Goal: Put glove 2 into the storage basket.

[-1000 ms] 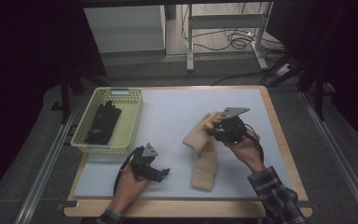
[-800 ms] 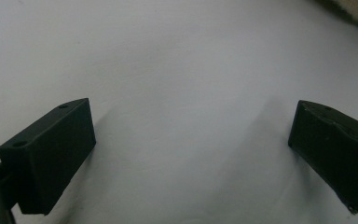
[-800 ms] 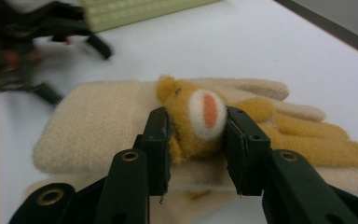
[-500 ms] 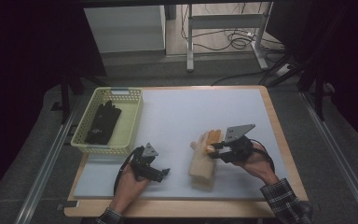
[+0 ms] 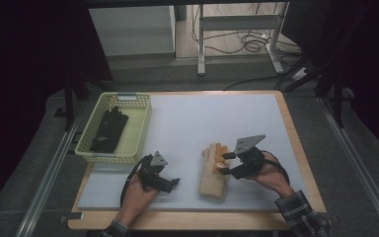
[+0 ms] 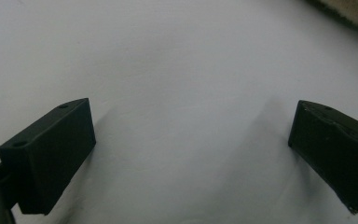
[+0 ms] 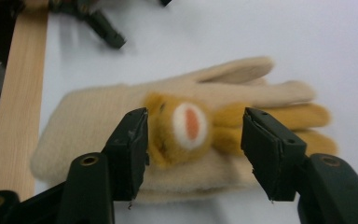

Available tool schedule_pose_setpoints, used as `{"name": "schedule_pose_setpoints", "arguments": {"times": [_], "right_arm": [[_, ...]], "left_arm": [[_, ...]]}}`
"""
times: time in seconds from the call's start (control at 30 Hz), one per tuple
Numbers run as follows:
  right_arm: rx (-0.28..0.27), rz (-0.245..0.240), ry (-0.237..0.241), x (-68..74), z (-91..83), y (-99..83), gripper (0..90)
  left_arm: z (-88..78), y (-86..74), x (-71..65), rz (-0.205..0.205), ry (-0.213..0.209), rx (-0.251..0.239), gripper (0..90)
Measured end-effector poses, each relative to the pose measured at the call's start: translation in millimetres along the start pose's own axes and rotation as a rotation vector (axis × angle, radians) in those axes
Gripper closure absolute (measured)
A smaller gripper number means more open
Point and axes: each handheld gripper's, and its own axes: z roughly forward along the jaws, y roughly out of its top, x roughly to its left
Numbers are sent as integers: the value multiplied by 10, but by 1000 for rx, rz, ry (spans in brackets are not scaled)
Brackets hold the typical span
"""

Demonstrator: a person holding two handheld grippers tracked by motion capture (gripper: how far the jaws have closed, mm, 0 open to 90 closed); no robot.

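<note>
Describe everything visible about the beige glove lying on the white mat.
The beige glove looks like soft knit or fleece, with a fuzzy orange animal face on its back and orange-tipped fingers. It lies flat on the white mat, cuff toward the table's near wooden edge, fingers pointing away. The right gripper, whose jaws have just been opening, straddles the face without pressing it.

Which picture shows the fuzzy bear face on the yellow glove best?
The right gripper view: the bear face sits close up between the right tool's open jaws. The high view shows the glove small, its face unclear. The left gripper view catches just a pale edge, maybe the glove.
</note>
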Motion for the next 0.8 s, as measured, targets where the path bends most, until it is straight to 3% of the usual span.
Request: {"name": "schedule_pose_setpoints", "arguments": {"times": [0.07,0.33,0.53,0.67,0.8], "right_arm": [[-11,34,-21,8,-48,9,431],[3,123,-121,27,-109,-123,677],[0,184,-208,-77,-92,-149,788],[8,215,-205,-119,-69,-228,816],[19,215,-192,-27,-59,-339,816]], "left_arm": [[0,0,0,0,0,0,5],[0,0,-1,-2,-1,0,5],[-1,0,0,2,0,2,5],[-1,0,0,1,0,1,5],[-1,0,0,1,-1,2,5]]}}
